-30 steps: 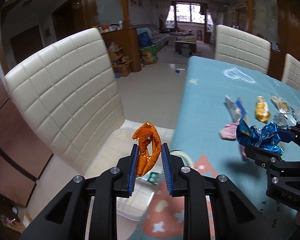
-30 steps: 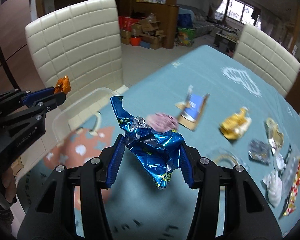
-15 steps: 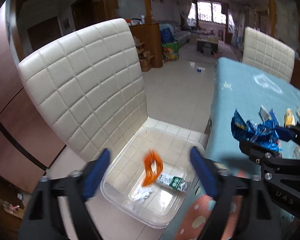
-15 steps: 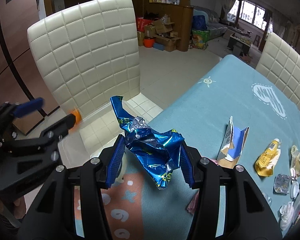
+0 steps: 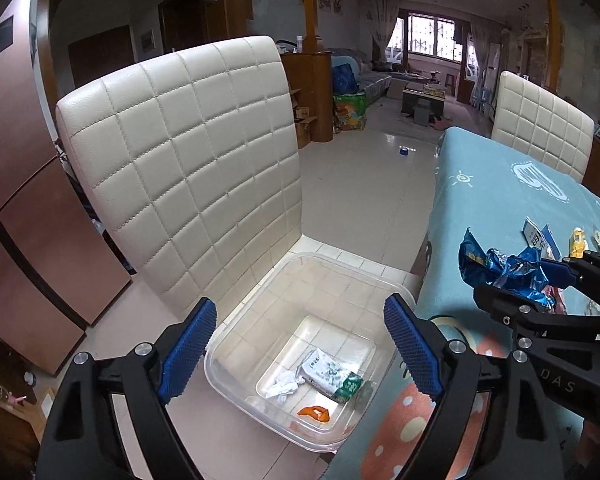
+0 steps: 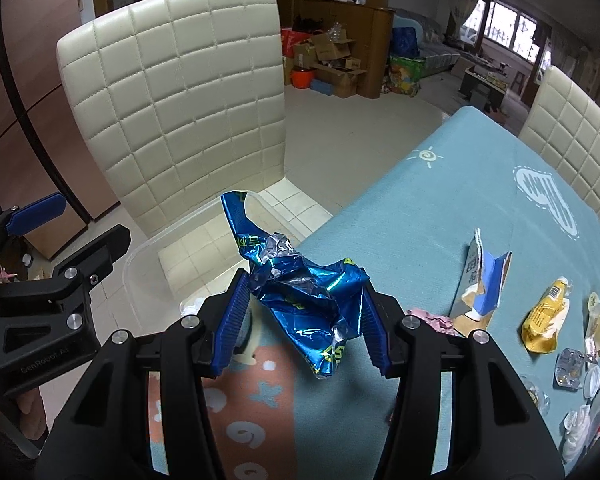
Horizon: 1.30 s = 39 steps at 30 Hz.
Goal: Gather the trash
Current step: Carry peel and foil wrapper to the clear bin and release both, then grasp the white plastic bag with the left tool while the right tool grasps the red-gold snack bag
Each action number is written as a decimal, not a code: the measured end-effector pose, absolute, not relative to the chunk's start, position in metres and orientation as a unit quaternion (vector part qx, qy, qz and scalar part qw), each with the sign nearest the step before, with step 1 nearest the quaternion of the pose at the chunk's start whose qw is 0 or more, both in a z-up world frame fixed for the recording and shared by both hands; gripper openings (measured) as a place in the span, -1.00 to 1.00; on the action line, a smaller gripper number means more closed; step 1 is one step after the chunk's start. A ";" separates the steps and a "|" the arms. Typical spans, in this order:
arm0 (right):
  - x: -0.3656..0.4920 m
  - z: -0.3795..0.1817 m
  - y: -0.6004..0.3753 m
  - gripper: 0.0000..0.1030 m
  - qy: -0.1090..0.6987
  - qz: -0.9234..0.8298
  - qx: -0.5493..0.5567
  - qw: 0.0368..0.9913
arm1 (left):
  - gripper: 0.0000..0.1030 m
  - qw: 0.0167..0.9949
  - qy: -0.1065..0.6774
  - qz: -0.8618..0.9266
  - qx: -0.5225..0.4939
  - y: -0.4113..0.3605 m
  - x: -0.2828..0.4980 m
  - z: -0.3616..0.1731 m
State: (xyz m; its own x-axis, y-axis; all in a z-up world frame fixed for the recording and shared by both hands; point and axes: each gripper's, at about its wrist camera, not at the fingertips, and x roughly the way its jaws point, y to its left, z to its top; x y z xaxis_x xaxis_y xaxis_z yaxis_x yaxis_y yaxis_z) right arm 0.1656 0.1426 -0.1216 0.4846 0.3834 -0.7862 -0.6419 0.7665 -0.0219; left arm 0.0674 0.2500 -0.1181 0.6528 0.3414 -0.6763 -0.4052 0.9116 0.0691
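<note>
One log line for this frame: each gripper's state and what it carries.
left gripper: open, above clear plastic bin | orange wrapper: in bin | right gripper: shut on crumpled blue foil wrapper

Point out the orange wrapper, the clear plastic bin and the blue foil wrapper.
orange wrapper [image 5: 314, 412]: left wrist view, its middle.
clear plastic bin [image 5: 342, 267]: left wrist view, far rim.
blue foil wrapper [image 6: 306, 296]: right wrist view, crumpled centre between the fingers.

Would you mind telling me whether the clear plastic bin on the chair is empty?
Not empty. The clear bin holds an orange wrapper, a white-and-green packet and a crumpled white scrap.
</note>
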 end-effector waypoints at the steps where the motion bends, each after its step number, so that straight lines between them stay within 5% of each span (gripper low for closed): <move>1: 0.165 -0.121 0.145 0.06 0.407 0.305 -0.160 0.846 | 0.62 0.908 0.362 0.208 -0.044 0.251 0.066 -0.118; 11: 0.158 -0.125 0.171 0.09 0.399 0.323 -0.180 0.839 | 0.63 0.901 0.356 0.242 -0.048 0.269 0.049 -0.111; 13: 0.156 -0.125 0.177 0.17 0.397 0.330 -0.183 0.837 | 0.63 0.900 0.356 0.247 -0.052 0.274 0.046 -0.110; 16: 0.154 -0.124 0.180 0.57 0.387 0.332 -0.182 0.841 | 0.62 0.898 0.354 0.257 -0.054 0.279 0.041 -0.108; 39: 0.154 -0.107 0.067 0.58 0.379 0.224 -0.151 0.885 | 0.63 0.919 0.358 0.162 -0.032 0.202 0.058 -0.093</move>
State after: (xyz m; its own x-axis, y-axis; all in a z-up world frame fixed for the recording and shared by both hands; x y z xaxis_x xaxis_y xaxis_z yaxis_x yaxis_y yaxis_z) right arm 0.1544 0.0674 -0.1068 0.6126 0.2815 -0.7385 -0.5105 0.8543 -0.0978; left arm 0.0580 0.2021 -0.0930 0.6907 0.2738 -0.6692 -0.3204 0.9456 0.0562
